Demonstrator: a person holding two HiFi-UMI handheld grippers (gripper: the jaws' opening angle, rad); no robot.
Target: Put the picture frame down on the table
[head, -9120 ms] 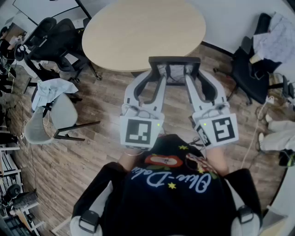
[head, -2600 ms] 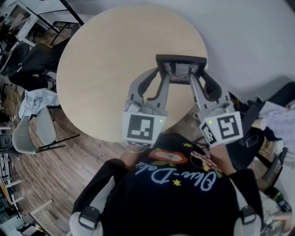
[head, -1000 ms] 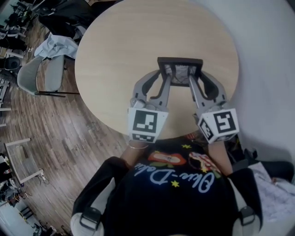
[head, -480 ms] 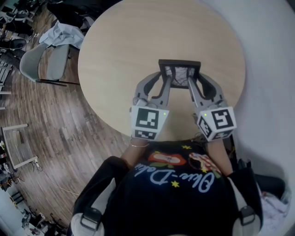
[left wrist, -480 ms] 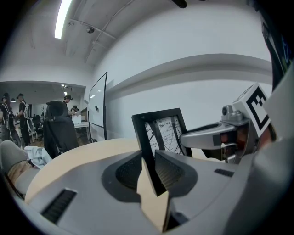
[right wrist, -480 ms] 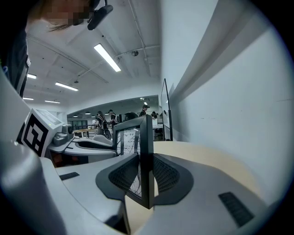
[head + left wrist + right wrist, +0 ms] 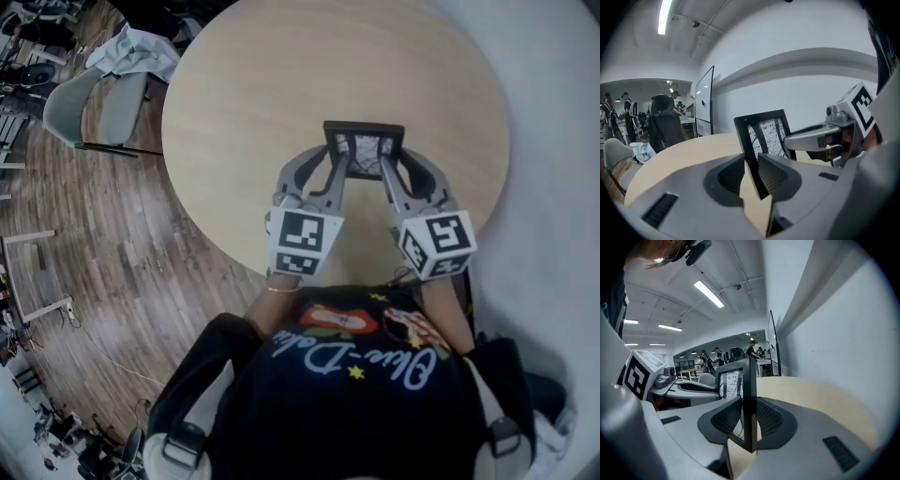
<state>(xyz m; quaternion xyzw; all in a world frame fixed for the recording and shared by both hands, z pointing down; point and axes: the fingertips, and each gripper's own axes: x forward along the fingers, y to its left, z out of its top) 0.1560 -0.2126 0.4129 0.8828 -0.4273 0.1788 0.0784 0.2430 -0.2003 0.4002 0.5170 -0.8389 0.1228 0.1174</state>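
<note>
The left tool point(image 7: 751, 174) is clenched on one side rail of the picture frame point(image 7: 761, 133), with a ribbed pad against each face of the black rail. The right tool point(image 7: 749, 420) grips the opposite rail the same way, and that rail shows edge-on between its pads. In the head view both tools reach toward 12 o'clock from the person's body and take the frame at its 9 and 3 o'clock sides. The frame is held roughly upright; it is black-edged and has a print of dark lines on white. It is over the round, pale wooden bench point(image 7: 281, 84), near the middle. I cannot tell whether its lower edge touches the top. Off the bench at 10 o'clock, a grey chair point(image 7: 103, 98) carrying a light cloth point(image 7: 131, 49) stands on the wood floor point(image 7: 84, 281).
</note>
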